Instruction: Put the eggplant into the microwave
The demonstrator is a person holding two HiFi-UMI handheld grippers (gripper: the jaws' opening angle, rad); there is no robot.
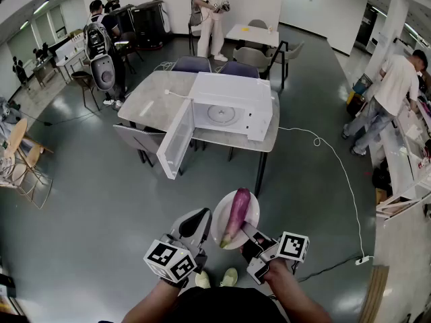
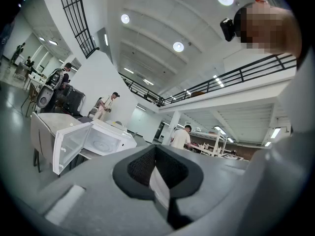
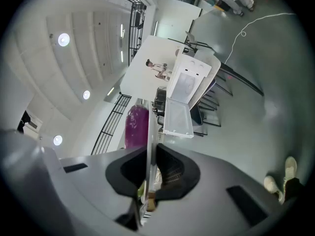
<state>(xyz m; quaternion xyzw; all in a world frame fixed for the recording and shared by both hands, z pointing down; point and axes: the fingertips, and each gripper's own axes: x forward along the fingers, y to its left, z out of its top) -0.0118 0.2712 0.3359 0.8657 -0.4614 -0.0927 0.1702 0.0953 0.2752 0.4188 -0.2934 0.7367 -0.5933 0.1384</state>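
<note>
A purple eggplant (image 1: 237,214) lies on a round white plate (image 1: 254,215) held in front of me above the grey floor. My right gripper (image 1: 250,238) is shut on the plate's near rim. In the right gripper view the plate (image 3: 149,132) shows edge-on between the pads, with the eggplant (image 3: 137,124) to its left. My left gripper (image 1: 197,225) hangs just left of the plate, its jaws together and nothing showing beyond them (image 2: 157,173). The white microwave (image 1: 232,106) stands ahead on a grey table (image 1: 145,96) with its door (image 1: 176,140) swung wide open and the cavity bare.
Grey chairs (image 1: 138,140) stand at the table's near left and far side. A white cable (image 1: 337,163) runs across the floor at right. People stand at the back (image 1: 212,12), at the left (image 1: 101,39) and by the right counter (image 1: 387,93).
</note>
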